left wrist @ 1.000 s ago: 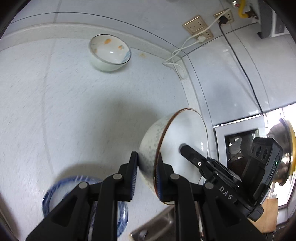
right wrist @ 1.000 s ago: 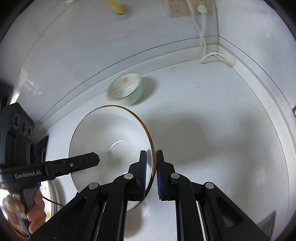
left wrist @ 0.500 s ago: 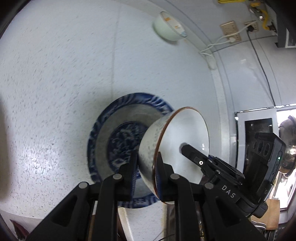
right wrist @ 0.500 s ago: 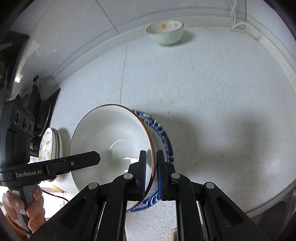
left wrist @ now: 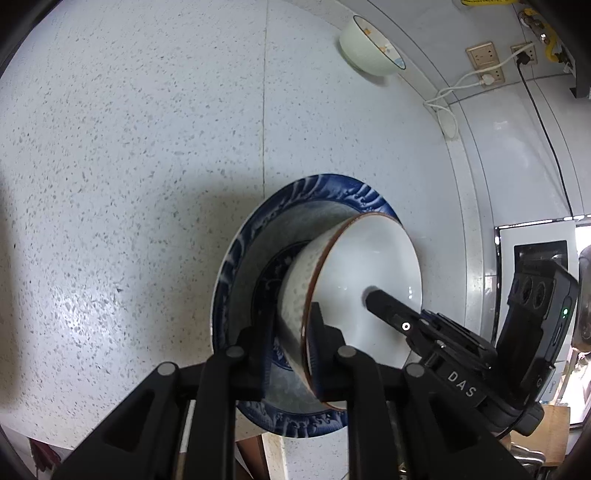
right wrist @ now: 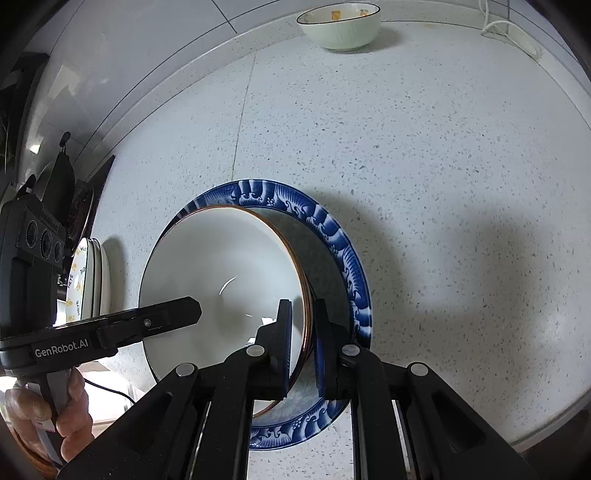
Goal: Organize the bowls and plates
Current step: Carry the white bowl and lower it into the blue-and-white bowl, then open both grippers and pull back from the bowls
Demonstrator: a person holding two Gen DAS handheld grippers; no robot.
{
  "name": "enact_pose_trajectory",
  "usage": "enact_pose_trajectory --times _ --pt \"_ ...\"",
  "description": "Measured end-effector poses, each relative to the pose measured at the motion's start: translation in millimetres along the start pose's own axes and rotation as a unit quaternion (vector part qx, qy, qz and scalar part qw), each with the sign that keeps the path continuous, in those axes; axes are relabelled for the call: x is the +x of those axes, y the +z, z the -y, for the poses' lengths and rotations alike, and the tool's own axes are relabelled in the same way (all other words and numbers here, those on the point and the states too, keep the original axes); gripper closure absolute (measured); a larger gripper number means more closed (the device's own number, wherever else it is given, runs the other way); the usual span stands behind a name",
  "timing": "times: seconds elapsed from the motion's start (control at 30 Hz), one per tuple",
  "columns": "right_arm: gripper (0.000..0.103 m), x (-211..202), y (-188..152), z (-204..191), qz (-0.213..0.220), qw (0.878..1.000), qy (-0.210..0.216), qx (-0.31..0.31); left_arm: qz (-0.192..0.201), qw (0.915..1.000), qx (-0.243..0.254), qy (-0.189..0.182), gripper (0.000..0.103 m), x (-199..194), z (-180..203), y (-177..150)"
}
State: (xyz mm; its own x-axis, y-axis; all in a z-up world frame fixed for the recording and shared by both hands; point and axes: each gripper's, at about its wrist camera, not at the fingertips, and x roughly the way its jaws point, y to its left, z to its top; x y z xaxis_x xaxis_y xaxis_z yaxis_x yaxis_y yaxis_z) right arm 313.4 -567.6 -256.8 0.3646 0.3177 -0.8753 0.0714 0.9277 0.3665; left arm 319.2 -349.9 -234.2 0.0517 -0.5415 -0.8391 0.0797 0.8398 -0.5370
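A white bowl with a brown rim (left wrist: pixel 369 266) (right wrist: pixel 221 280) is held by both grippers, one on each side of its rim. My left gripper (left wrist: pixel 293 343) is shut on the near rim. My right gripper (right wrist: pixel 301 339) is shut on the opposite rim. The bowl sits low in a blue-patterned plate (left wrist: pixel 240 266) (right wrist: pixel 332 236) on the speckled counter; whether its base touches the plate is hidden. A pale green bowl (left wrist: pixel 369 48) (right wrist: pixel 340 26) stands far back by the wall.
A stack of white plates (right wrist: pixel 88 280) stands at the left in the right wrist view. Wall sockets with a white cable (left wrist: pixel 484 66) are at the back corner. The counter's front edge runs just under the blue plate (left wrist: pixel 280 454).
Both grippers have carried the brown-rimmed bowl down and over the blue plate; it now sits low in the plate. Both grips stay shut on the rim.
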Motion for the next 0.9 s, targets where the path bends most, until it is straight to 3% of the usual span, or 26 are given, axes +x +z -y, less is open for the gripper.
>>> enact_pose_trajectory --times 0.33,0.53,0.57,0.6,0.67,0.77,0.9 --pt "0.093 1.8 -1.9 0.7 0.001 1.000 0.008 -0.002 0.003 0.9998 0.012 0.015 0.088 1.1 8.0 -6.1" --pt "0.091 2.3 -2.6 -1.5 0.001 1.000 0.009 -0.002 0.037 0.9985 0.032 0.024 0.085 -15.6 8.4 -5.3" --pt "0.091 2.0 -2.8 -1.0 0.001 1.000 0.010 0.001 0.041 0.9982 0.036 0.026 0.082 -19.4 8.7 -4.7" --pt "0.091 1.5 -2.7 -0.5 0.002 1.000 0.010 0.004 0.047 0.9976 0.040 0.031 0.068 -24.7 9.3 -4.6" --pt "0.090 -4.5 -2.1 0.6 0.013 1.000 0.012 0.007 0.057 0.9971 0.047 0.017 0.055 -34.5 10.6 -5.0" --pt "0.075 -21.9 -1.4 -1.6 0.033 0.999 0.006 0.003 0.089 0.9940 0.062 0.015 0.035 -58.4 14.9 -7.3" --pt "0.057 -54.4 1.2 -5.1 0.069 0.997 -0.008 -0.012 0.107 0.9922 0.062 -0.017 0.031 -86.7 16.3 3.3"
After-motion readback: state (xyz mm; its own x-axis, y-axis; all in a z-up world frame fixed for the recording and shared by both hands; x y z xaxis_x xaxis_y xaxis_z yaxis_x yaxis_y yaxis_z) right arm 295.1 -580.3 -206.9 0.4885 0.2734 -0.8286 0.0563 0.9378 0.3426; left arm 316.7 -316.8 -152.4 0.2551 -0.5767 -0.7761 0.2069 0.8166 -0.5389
